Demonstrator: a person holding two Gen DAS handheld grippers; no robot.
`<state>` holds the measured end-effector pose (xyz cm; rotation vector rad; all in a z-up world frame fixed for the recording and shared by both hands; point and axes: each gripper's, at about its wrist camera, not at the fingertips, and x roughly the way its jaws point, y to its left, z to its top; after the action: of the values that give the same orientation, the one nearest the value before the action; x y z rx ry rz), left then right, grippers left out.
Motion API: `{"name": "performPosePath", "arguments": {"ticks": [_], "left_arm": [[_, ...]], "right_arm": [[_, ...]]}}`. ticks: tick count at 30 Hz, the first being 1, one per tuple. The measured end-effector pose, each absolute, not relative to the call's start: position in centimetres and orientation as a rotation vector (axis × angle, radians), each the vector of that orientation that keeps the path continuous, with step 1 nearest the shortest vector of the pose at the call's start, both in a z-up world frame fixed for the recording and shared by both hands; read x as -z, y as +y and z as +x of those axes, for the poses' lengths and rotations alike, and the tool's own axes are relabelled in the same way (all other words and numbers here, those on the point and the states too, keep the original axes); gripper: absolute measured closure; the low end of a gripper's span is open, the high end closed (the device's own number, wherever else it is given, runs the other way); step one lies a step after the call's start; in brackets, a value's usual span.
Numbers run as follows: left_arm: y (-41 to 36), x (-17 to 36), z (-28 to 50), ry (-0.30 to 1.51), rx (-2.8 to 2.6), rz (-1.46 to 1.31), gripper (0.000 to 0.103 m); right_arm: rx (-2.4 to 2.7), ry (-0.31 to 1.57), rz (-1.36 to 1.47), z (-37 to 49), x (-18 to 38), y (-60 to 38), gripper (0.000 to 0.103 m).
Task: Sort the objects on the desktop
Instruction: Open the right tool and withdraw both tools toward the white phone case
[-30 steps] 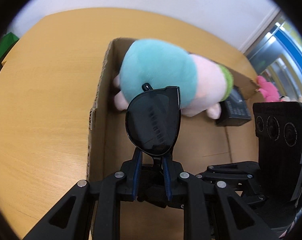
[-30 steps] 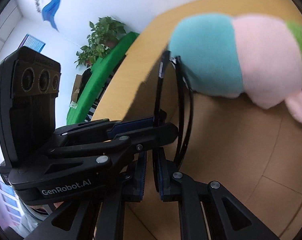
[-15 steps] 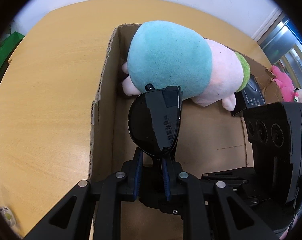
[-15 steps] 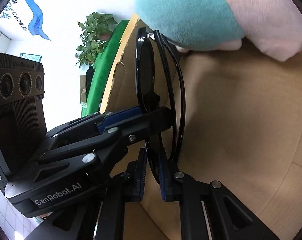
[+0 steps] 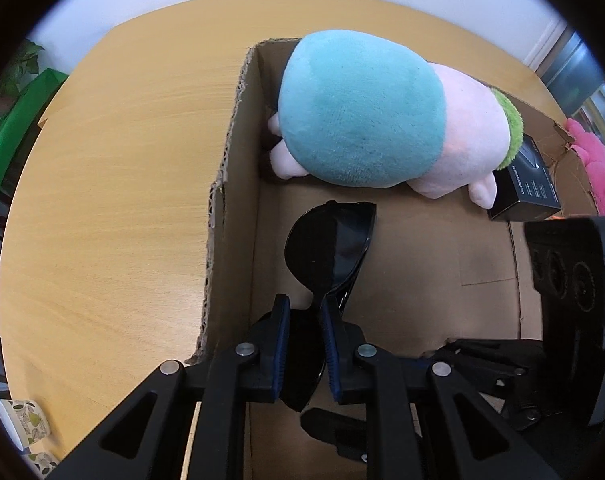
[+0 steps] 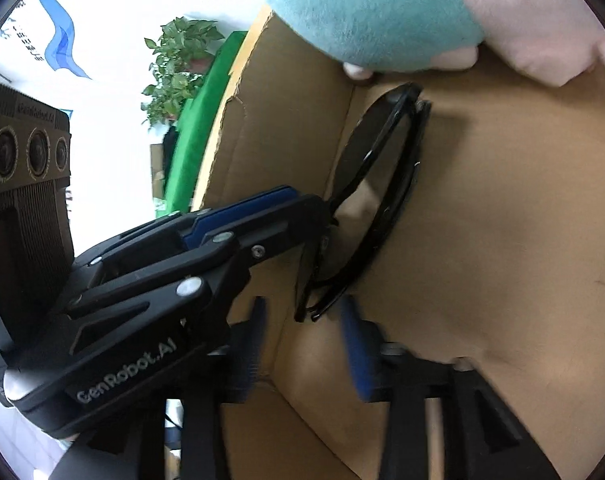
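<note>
A round wooden table (image 5: 114, 200) bears a cardboard box (image 5: 226, 184), the landmark here. Left of the box, at the table's near edge, stand leaf-patterned paper cups (image 5: 22, 428); beyond the table a green board (image 6: 198, 128) and a potted plant (image 6: 174, 68) show. Inside the box, against its far wall, lies a teal-and-pink plush toy (image 5: 374, 116), with a small black carton (image 5: 530, 184) at its right end. A pink plush (image 5: 590, 168) sits outside the box's right wall. Black sunglasses (image 5: 330, 252) rest folded by the box's left wall. The left gripper (image 5: 305, 320) reaches into the box, fingers parted, one touching the frame. The right gripper (image 6: 302, 340) points along the box floor, fingers spread wide around the glasses' near end.
</note>
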<state>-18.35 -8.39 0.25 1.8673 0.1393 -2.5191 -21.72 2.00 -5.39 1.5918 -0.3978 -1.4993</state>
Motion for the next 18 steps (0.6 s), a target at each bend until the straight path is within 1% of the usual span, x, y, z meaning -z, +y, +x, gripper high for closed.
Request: {"name": "performPosePath", "arguments": {"ticks": [1, 3, 6, 8, 9, 10, 11, 12, 13, 15, 17, 18], "left_arm": [[-8.6, -0.4, -18.1, 0.143, 2.519, 1.856, 0.084], [-8.9, -0.8, -17.6, 0.149, 2.523, 1.839, 0.082], [-9.1, -2.0, -16.0, 0.126, 2.589, 1.759, 0.08], [-9.2, -3.7, -14.3, 0.082, 2.685, 1.648, 0.079], [-9.1, -4.7, -13.1, 0.067, 2.735, 1.587, 0.074], [-8.9, -6.0, -11.5, 0.058, 2.802, 1.503, 0.065], [-8.7, -7.0, -10.9, 0.056, 2.853, 1.432, 0.059], [-9.3, -8.1, -9.7, 0.058, 2.902, 1.349, 0.044], [-9.3, -9.2, -8.3, 0.061, 2.944, 1.253, 0.029], [-7.2, -10.8, -6.6, 0.061, 3.018, 1.062, 0.022], [-6.3, -11.5, -5.7, 0.052, 3.057, 0.965, 0.022], [-4.4, -11.7, -5.5, 0.05, 3.064, 0.946, 0.022]], "right_arm": [[1.523, -0.385, 1.592, -21.7, 5.1, 2.3, 0.036], [1.585, -0.345, 1.595, -21.8, 4.3, 3.1, 0.027], [1.688, -0.273, 1.563, -21.6, 2.7, 4.0, 0.023], [1.779, -0.211, 1.505, -20.9, 0.9, 5.1, 0.019], [1.851, -0.163, 1.445, -20.0, -0.6, 6.0, 0.017], [1.91, -0.124, 1.394, -19.2, -1.9, 6.7, 0.014], [2.001, -0.066, 1.314, -17.8, -3.7, 7.9, 0.011], [2.081, -0.019, 1.244, -16.6, -5.1, 8.8, 0.003], [2.149, 0.022, 1.178, -15.2, -6.3, 10.0, 0.0], [2.274, 0.097, 1.042, -12.2, -8.6, 12.6, 0.0], [2.371, 0.139, 0.934, -9.9, -10.3, 14.4, 0.0], [2.423, 0.147, 0.89, -8.7, -11.1, 14.6, 0.0]]}}
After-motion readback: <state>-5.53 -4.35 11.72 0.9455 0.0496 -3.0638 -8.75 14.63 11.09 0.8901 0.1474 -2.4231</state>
